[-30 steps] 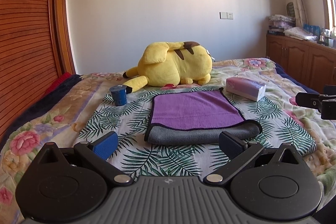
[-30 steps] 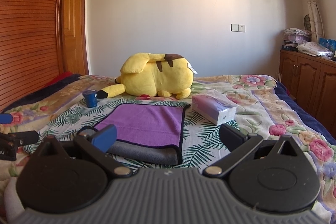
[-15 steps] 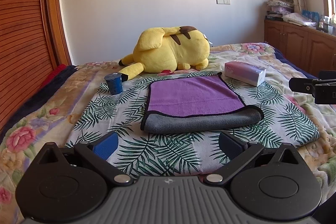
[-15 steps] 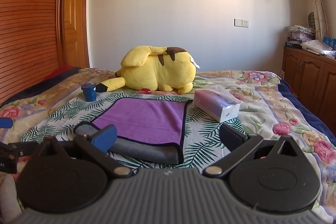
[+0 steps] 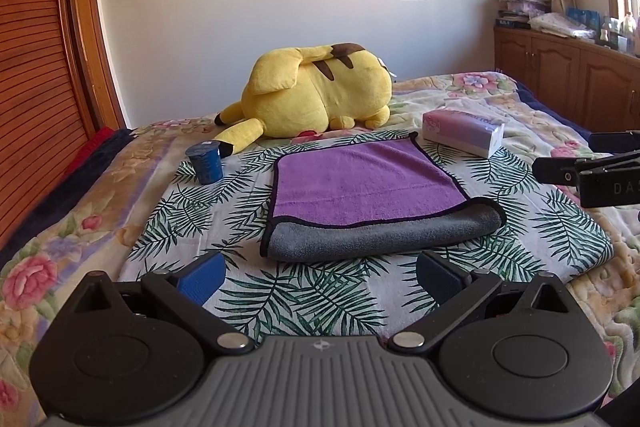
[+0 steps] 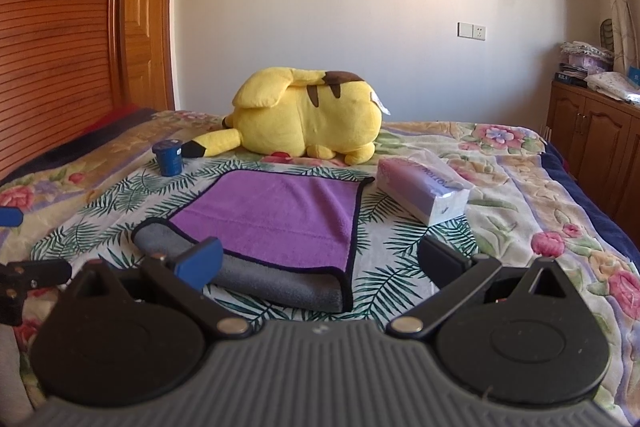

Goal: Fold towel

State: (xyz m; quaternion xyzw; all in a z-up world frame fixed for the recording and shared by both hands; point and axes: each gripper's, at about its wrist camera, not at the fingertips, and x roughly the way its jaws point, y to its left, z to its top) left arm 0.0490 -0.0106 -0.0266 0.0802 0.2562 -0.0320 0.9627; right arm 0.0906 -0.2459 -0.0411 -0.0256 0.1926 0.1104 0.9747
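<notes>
A purple towel (image 5: 366, 183) with a grey underside and black trim lies folded over on the leaf-print cloth on the bed; its rounded grey fold faces me. It also shows in the right wrist view (image 6: 276, 211). My left gripper (image 5: 320, 277) is open and empty, just in front of the fold. My right gripper (image 6: 320, 261) is open and empty, over the towel's near right corner; its blue left pad (image 6: 200, 263) covers part of the grey fold. The right gripper's side shows at the right edge of the left wrist view (image 5: 588, 171).
A yellow plush toy (image 5: 316, 93) lies behind the towel. A blue cup (image 5: 206, 163) stands to the towel's left, a pink tissue pack (image 5: 462, 131) to its right. A wooden wardrobe (image 5: 36, 75) is at left, wooden cabinets (image 5: 560, 67) at right.
Both grippers have tilted and risen a little, so the towel sits lower in each view. Both stay open and empty. The towel has not moved.
</notes>
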